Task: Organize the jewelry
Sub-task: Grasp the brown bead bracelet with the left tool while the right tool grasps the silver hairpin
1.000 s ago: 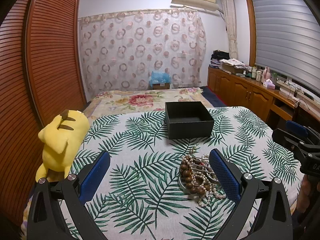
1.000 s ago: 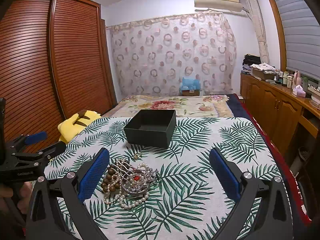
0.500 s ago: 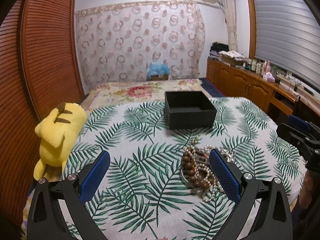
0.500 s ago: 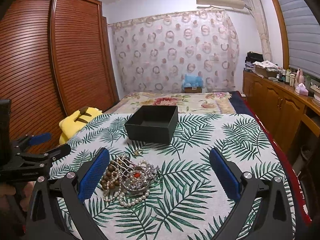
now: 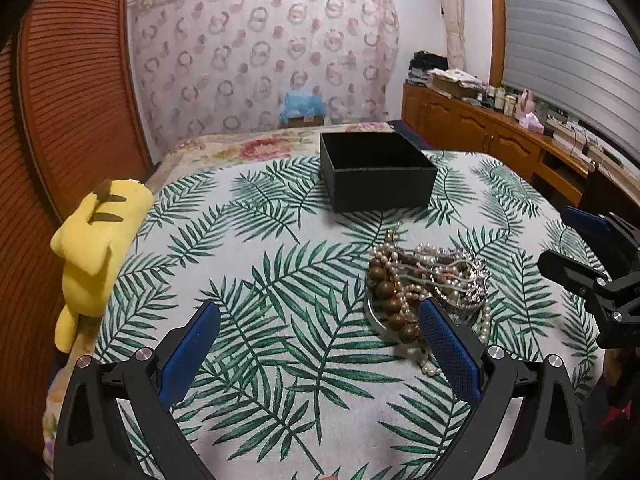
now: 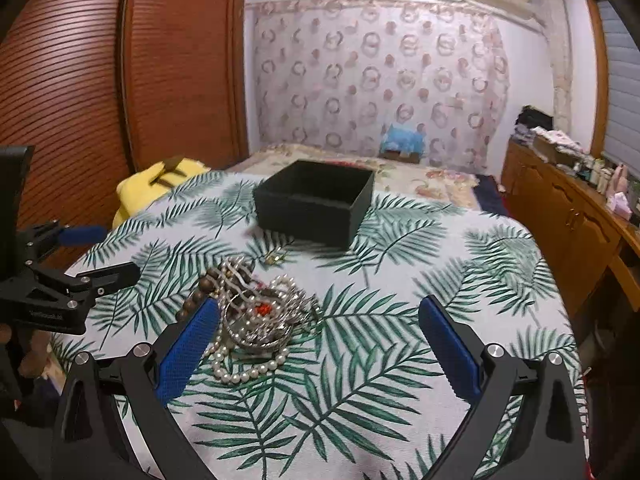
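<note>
A tangled pile of jewelry [image 5: 428, 280] lies on the leaf-print cloth: brown wooden beads, pearl strands and silver pieces. In the right wrist view the same pile [image 6: 256, 312] sits just ahead of the left blue pad. A black open box [image 5: 376, 172] stands behind it, also seen as the box [image 6: 316, 202], and it looks empty. My left gripper [image 5: 320, 340] is open above the cloth, its right pad near the pile's front edge. My right gripper [image 6: 320, 340] is open too, holding nothing.
A yellow plush toy [image 5: 96, 232] lies at the table's left edge. A small gold piece [image 6: 276, 257] rests between the pile and the box. Wooden cabinets [image 5: 492, 140] with clutter run along the right wall, a bed lies beyond the table.
Both grippers have tilted down and moved closer to the table, so the jewelry pile and box appear larger. Both stay open.
</note>
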A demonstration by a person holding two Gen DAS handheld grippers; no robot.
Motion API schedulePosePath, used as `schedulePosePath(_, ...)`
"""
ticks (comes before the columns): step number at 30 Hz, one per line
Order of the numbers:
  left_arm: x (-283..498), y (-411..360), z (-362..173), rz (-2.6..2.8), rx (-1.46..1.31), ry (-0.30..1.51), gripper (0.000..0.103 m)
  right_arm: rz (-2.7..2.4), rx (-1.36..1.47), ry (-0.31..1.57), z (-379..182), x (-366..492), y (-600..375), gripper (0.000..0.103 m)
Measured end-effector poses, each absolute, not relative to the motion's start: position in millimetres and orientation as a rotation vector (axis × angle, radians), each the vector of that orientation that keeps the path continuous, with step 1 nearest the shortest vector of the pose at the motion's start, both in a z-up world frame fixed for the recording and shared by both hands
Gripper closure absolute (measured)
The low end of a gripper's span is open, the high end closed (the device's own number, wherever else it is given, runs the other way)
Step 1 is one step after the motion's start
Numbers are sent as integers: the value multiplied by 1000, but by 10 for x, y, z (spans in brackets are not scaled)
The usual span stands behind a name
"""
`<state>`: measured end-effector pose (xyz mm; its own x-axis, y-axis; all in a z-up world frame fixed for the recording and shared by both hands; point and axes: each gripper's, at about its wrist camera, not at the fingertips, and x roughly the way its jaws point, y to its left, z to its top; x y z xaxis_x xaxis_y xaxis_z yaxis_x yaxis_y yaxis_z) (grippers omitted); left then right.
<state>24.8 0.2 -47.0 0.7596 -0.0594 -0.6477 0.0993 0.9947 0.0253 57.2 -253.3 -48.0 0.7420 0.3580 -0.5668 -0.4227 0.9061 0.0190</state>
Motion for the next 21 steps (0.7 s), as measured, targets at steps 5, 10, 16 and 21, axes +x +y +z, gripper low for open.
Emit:
schedulePosePath(5,273,-5,-560,-103,61,732,7,501,-103,649,-536,702,-2481,2)
schedulePosePath(10,310,4,-658,-119,57,765,7,547,-89,717,-665,898,-2404,17)
schedulePosePath(16,335,21,-742,-121,51,784,7,589,-115,790,-832,1069,-2263,26)
schedulePosePath(21,347,35,-780,-122,47,793,7,618,-135,824,-884,1134,-2142,28)
